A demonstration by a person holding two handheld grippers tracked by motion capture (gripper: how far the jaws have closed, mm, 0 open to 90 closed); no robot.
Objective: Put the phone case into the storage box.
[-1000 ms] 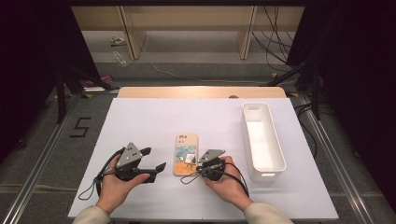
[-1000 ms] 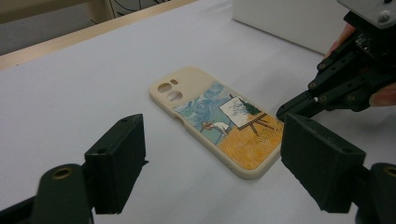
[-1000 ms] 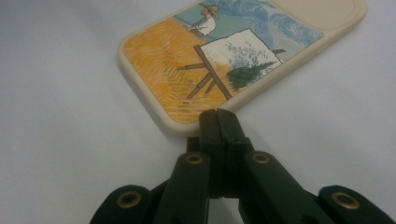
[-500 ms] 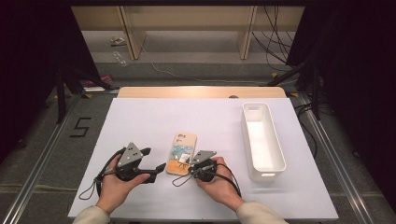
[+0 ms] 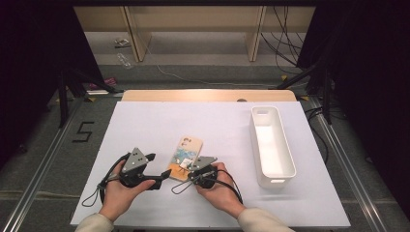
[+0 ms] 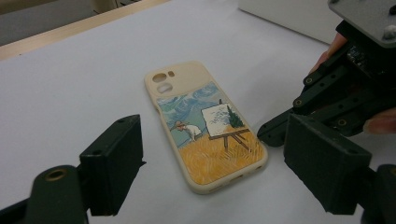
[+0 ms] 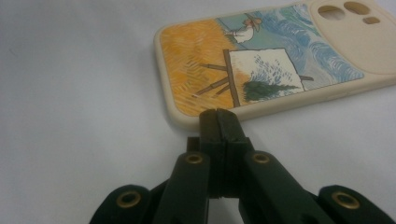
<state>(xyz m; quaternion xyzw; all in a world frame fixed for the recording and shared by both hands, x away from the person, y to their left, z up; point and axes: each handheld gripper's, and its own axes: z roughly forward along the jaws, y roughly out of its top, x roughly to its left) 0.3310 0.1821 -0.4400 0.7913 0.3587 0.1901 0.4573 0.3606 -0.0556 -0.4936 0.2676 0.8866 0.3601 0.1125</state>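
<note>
On white table lies a cream, painting-printed phone case (image 6: pixel 205 126).

My left gripper (image 6: pixel 219 182) has matt black plastic jaws with a faintly grainy face and small brass-coloured rivets; my right gripper (image 7: pixel 218 122) is the same dull black plastic with the same brass-coloured pins. The phone case (image 6: pixel 205 126) looks like smooth, soft-sheen cream plastic with a printed painting on its back. The table (image 5: pixel 159 121) wears a matt white, paper-like cover, bare wood showing along its far edge. The white bin (image 5: pixel 273 145) is smooth, slightly glossy plastic.
</note>
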